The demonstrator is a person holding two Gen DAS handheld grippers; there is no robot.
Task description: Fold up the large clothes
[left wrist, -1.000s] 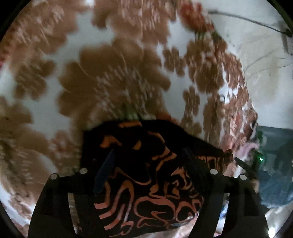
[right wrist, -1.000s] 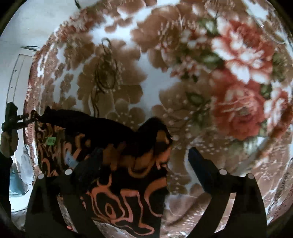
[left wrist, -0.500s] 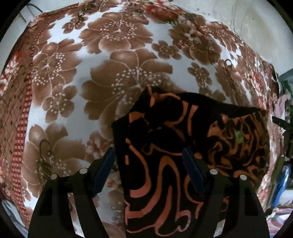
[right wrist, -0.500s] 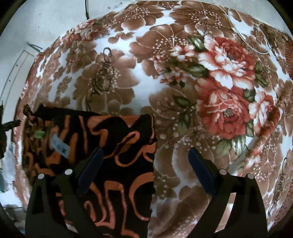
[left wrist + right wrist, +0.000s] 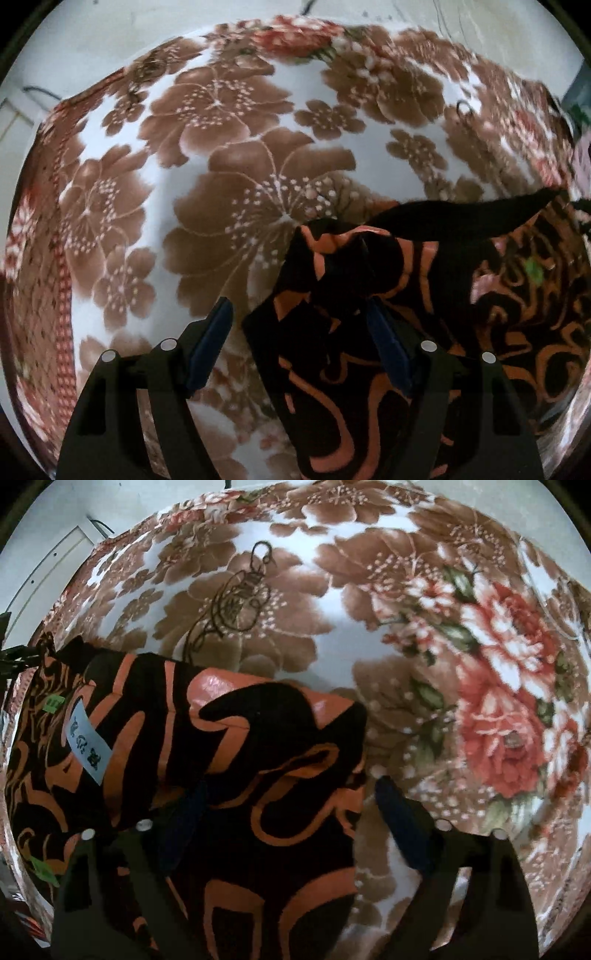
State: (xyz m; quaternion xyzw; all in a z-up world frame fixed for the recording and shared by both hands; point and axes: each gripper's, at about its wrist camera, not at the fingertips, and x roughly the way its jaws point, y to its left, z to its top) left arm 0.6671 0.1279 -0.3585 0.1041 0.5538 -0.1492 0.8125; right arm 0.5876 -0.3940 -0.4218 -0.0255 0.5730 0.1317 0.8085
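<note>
A black garment with orange swirls (image 5: 443, 295) lies partly folded on a floral blanket (image 5: 221, 184). My left gripper (image 5: 301, 332) points down over its left corner. The jaws stand wide, one finger over the blanket and the other over the cloth, and no pad presses on it. In the right wrist view the garment (image 5: 258, 720) shows a white label (image 5: 86, 746) and a green tag (image 5: 53, 703). My right gripper (image 5: 288, 805) hovers over its right corner. Its jaws are closing with cloth between them, and the right finger (image 5: 399, 819) stands clear over the blanket (image 5: 406, 627).
The brown and red floral blanket spreads beyond the garment on all sides. Its red checked border (image 5: 62, 277) runs down the left. A pale wall (image 5: 110, 37) rises behind it, and a white panel (image 5: 48, 565) shows at upper left in the right wrist view.
A second ago the garment hung bunched between the fingers above the blanket. Now it lies spread on the blanket. Both grippers have sunk closer and rolled, and the right jaws stand a little narrower.
</note>
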